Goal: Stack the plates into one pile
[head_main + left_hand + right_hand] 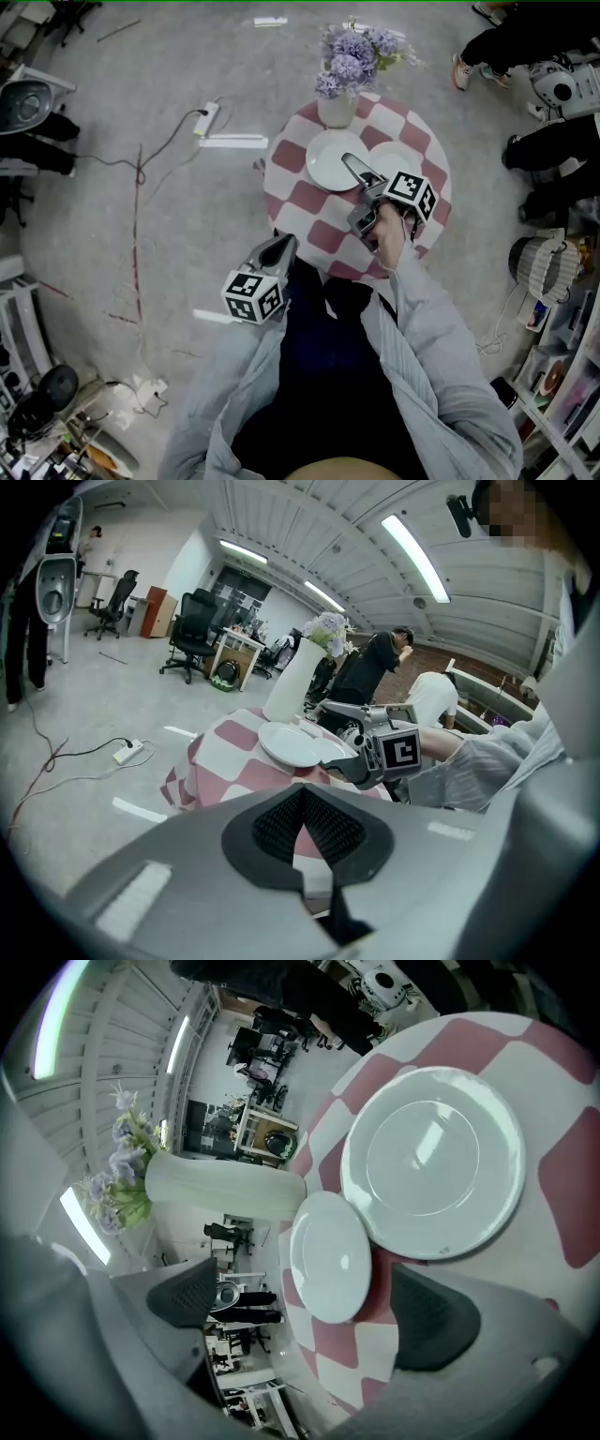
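Two white plates lie on a round table, not yet in one pile. The large plate (431,1162) fills the upper right of the right gripper view. The small plate (328,1255) lies at its lower left. Their rims meet, and we cannot tell whether one overlaps the other. In the head view both sit in the upper centre of the frame, on the red-and-white checked tablecloth (309,199), the small plate partly hidden.

The right gripper (305,1279) is released. Its jaws stand wide apart with the small plate between them, and neither pad presses on it. In the head view we see this gripper reaching over the near edge of the table, one finger across the large plate.

The left gripper (302,808) is clenched, its dark pads together with nothing between them. We see it at lower left of the table in the head view, short of the cloth.

A white vase (336,111) with purple flowers (354,52) stands at the far rim of the table, just beyond the plates. A power strip (208,120) and its cable lie on the grey floor at upper left
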`<state>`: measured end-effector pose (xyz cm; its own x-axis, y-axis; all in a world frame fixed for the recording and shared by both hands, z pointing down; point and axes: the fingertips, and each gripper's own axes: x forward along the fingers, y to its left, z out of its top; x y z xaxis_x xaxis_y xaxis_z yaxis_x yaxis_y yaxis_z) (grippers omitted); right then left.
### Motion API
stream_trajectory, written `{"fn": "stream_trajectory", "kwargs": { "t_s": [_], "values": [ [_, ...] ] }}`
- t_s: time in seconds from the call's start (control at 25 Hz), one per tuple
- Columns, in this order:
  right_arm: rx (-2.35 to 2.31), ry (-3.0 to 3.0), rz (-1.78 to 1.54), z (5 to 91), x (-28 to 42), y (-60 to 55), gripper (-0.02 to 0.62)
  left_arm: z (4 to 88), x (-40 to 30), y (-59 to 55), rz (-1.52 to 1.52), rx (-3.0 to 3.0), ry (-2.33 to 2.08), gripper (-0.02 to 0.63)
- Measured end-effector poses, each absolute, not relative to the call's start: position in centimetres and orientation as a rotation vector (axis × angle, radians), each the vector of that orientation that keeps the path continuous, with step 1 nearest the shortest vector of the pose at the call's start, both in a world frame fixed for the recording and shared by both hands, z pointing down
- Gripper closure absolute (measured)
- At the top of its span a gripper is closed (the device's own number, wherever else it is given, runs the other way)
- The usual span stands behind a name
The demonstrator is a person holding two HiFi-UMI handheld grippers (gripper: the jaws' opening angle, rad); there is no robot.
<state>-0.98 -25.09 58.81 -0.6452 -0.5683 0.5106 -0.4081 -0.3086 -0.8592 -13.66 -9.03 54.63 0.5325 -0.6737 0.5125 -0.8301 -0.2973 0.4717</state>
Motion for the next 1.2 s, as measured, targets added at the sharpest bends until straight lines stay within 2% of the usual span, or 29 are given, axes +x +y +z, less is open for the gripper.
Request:
{"fn": "stream_trajectory", "kwargs": {
  "t_s": [0.44, 0.68, 0.92, 1.2],
  "values": [
    [-1.085, 1.909, -2.013, 56.3, 2.0, -19.9, 0.032, 54.1, -11.6, -9.0, 0.290, 2.095, -1.191, 0.592],
    [-0.995, 1.813, -1.915, 55.1, 6.8, -17.7, 0.140, 53.9, -10.3, -9.1, 0.297, 2.117, -1.174, 0.592],
    [-0.980, 1.604, -1.819, 56.1, 12.5, -15.8, 0.191, 53.8, -8.8, -9.6, 0.300, 2.140, -1.145, 0.592],
    [-1.018, 1.496, -1.813, 58.9, 16.5, -14.6, 0.196, 53.6, -7.5, -9.9, 0.323, 2.162, -1.115, 0.592]
  ]
}}
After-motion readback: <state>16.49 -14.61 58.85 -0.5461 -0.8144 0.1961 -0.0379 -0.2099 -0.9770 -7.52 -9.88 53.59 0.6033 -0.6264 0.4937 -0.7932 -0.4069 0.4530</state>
